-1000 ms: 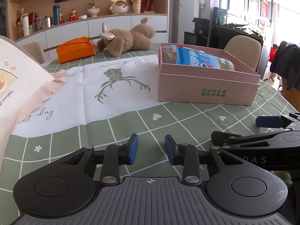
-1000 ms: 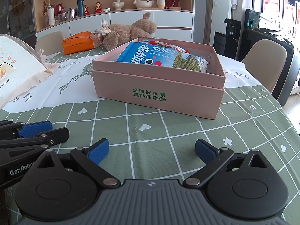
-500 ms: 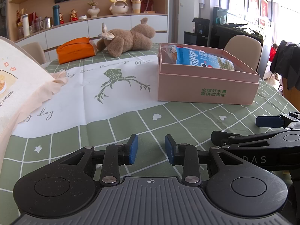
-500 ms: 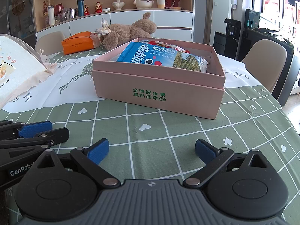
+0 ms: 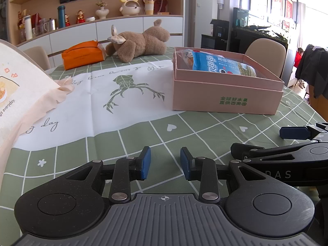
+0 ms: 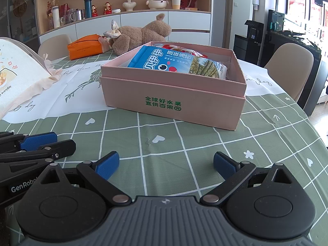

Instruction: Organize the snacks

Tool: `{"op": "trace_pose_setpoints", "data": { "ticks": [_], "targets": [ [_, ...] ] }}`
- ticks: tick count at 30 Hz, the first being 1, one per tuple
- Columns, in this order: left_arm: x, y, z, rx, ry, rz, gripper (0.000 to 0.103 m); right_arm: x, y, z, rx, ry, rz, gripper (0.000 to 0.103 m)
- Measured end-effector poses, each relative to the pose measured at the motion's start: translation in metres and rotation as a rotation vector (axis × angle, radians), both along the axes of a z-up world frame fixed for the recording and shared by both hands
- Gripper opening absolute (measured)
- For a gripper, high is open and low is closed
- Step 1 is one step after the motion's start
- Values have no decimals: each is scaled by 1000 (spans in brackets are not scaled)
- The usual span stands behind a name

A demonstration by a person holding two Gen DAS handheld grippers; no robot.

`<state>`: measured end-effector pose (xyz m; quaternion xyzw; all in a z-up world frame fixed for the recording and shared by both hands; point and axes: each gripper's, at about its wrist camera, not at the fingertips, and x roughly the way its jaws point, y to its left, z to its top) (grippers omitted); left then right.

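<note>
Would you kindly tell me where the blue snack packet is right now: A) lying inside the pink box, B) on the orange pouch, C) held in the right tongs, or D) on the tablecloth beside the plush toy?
A: the blue snack packet lies inside the open pink box, and both tongs are empty.

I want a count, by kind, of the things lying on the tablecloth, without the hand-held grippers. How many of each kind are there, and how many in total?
Pink box: 1
Snack packets seen in the box: 2, a blue one and a red-and-white one behind it
Plush toy: 1
Orange pouch: 1
Cream fabric bag: 1
Total: 6
</note>
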<state>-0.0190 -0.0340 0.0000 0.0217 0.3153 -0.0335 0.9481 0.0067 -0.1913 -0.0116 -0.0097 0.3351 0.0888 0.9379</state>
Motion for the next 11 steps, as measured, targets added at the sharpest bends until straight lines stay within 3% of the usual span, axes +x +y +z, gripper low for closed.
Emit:
{"op": "trace_pose_setpoints", "data": {
  "ticks": [11],
  "targets": [
    [0, 0, 0, 0, 0, 3, 37, 0, 0, 0, 0, 0, 0, 99]
  ]
}}
